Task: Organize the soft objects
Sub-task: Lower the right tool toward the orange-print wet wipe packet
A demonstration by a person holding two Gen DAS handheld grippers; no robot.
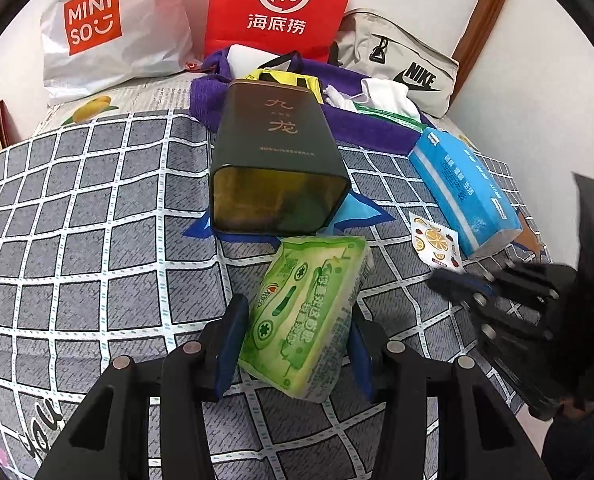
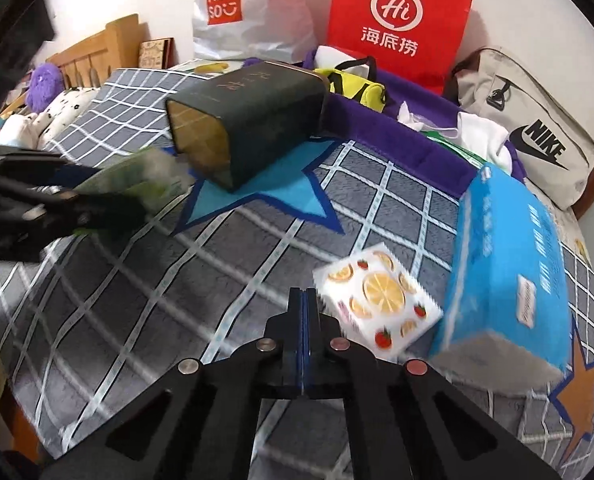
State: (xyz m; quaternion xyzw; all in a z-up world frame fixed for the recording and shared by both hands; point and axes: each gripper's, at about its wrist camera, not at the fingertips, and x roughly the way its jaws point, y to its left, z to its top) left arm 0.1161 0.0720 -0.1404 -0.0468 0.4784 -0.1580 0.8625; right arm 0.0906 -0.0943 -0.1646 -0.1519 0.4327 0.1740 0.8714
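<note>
The left gripper (image 1: pixel 297 344) squeezes the green tissue pack (image 1: pixel 305 316) just before the open dark tin (image 1: pixel 277 160) on the bed. Push it straight in. The right gripper (image 2: pixel 304 300) is closed, empty.

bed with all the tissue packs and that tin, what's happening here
A person is tidying soft items on the checked bedspread with two handheld grippers. The left gripper has its fingers shut on a green tissue pack, held just in front of the open mouth of a dark tin lying on its side. The right gripper is shut and empty, beside a small fruit-print pack and a blue tissue pack lying on the bed.
</note>
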